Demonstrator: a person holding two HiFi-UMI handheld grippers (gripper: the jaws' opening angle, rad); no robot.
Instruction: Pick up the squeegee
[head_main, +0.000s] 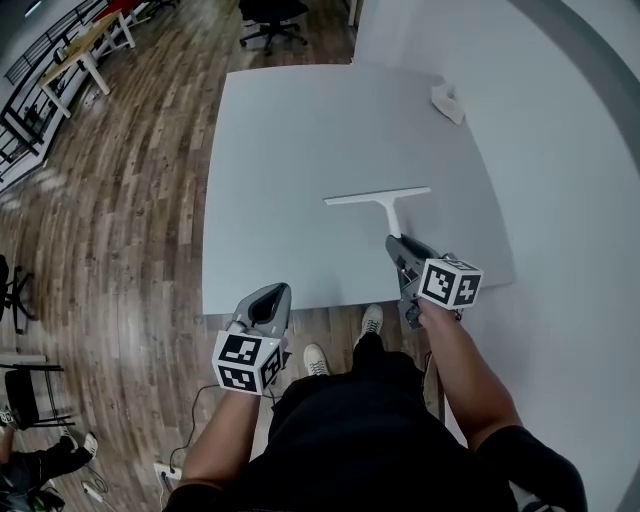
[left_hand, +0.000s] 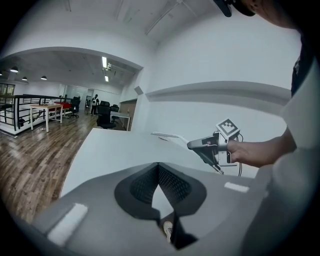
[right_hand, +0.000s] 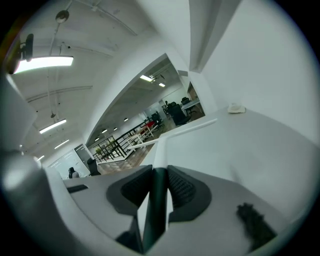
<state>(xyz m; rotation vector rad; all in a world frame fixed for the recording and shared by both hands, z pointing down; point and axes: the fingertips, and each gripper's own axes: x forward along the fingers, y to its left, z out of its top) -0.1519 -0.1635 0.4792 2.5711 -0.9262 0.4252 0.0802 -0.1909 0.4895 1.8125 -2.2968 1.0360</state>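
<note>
The white T-shaped squeegee (head_main: 378, 198) hangs in the air above the white table (head_main: 300, 140), its blade crosswise and its handle running back towards me. My right gripper (head_main: 396, 244) is shut on that handle. In the right gripper view the handle (right_hand: 157, 200) runs between the pads and the blade (right_hand: 172, 131) shows ahead. The left gripper view shows the squeegee (left_hand: 169, 135) sticking out of the right gripper (left_hand: 197, 145). My left gripper (head_main: 272, 293) hovers at the table's near edge, shut with nothing in it (left_hand: 158, 167).
A crumpled white cloth (head_main: 448, 101) lies at the table's far right, next to the white wall (head_main: 570, 150). Wooden floor (head_main: 120, 200) lies to the left, with an office chair (head_main: 272, 20) beyond the table and desks at the far left. My shoes (head_main: 371, 321) show below the table edge.
</note>
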